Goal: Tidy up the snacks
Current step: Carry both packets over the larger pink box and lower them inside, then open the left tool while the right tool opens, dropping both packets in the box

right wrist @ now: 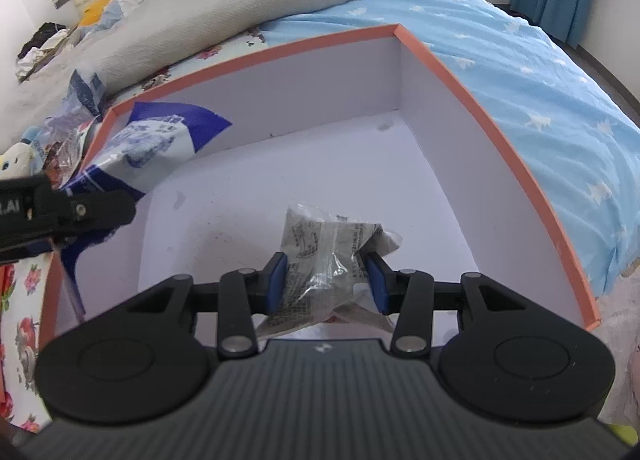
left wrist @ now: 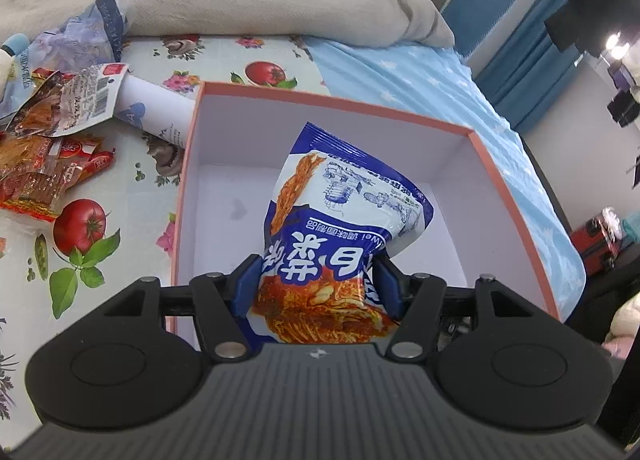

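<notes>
Left wrist: crinkled glossy noodle packet (left wrist: 340,228)

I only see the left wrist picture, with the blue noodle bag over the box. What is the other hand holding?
Observer: The right tongs are shut on a small clear packet with grey print.
Child: Is it in the box too?
Observer: It hangs over the box's white floor, near the front; I cannot tell if it touches.
Child: Does your picture show my noodle bag?
Observer: Yes, the noodle bag pokes in at the left wall, with the left tongs beside it.
Child: Anything else in the box?
Observer: Only a few small dark marks on the floor, no other snacks.
</notes>
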`<state>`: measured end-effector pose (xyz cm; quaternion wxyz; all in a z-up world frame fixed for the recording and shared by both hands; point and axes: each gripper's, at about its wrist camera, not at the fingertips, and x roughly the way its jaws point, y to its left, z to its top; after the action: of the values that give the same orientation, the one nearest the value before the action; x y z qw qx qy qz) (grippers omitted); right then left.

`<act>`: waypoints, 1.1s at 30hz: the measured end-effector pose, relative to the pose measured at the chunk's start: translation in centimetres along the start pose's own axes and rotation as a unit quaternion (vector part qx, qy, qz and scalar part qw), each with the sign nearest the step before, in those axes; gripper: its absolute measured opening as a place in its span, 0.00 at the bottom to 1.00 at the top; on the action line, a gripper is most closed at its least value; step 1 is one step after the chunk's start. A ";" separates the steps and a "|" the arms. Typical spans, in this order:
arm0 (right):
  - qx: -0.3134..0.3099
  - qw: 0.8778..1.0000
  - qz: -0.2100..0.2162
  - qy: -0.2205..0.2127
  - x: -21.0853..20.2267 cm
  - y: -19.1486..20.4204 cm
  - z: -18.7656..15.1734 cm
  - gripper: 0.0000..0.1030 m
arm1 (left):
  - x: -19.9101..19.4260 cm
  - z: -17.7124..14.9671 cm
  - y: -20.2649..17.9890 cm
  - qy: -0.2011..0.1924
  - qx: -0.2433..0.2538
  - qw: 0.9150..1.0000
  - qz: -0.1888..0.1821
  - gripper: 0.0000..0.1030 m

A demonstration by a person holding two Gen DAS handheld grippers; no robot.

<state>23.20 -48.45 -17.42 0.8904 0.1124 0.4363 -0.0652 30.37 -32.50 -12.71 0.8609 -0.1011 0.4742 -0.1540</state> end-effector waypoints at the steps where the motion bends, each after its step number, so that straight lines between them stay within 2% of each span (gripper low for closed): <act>1: 0.001 1.000 0.000 -0.003 -0.2 0.0 0.0 0.45 | 0.0 -0.2 0.0 0.001 0.002 1.000 -0.001 0.66; 2: 0.002 1.000 -0.001 -0.006 -0.3 -0.1 0.1 0.45 | 0.0 -0.3 -0.1 0.002 0.004 1.000 0.000 0.72; 4: 0.005 1.000 -0.004 -0.011 -0.7 -0.1 0.2 0.44 | 0.1 -0.4 -0.3 0.008 0.011 1.000 0.001 0.78; 9: 0.005 0.999 -0.005 -0.033 -2.5 0.2 0.9 0.44 | -1.6 0.0 -0.9 -0.008 0.029 0.999 -0.011 0.83; 17: 0.010 0.996 0.001 -0.085 -6.9 0.9 1.7 0.44 | -7.3 1.2 -1.1 -0.071 0.064 0.995 -0.028 0.83; 23: 0.012 0.993 0.015 -0.117 -10.2 2.2 1.3 0.44 | -11.9 1.1 -0.1 -0.115 0.069 0.990 -0.039 0.83; 33: -0.020 0.986 0.039 -0.163 -14.7 5.5 0.2 0.44 | -17.5 -0.4 3.0 -0.166 0.069 0.983 -0.018 0.83</act>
<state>15.56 -42.96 -4.91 0.9534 0.0995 0.2822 -0.0395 21.72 -23.37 -0.11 0.9298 -0.0742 0.3108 -0.1826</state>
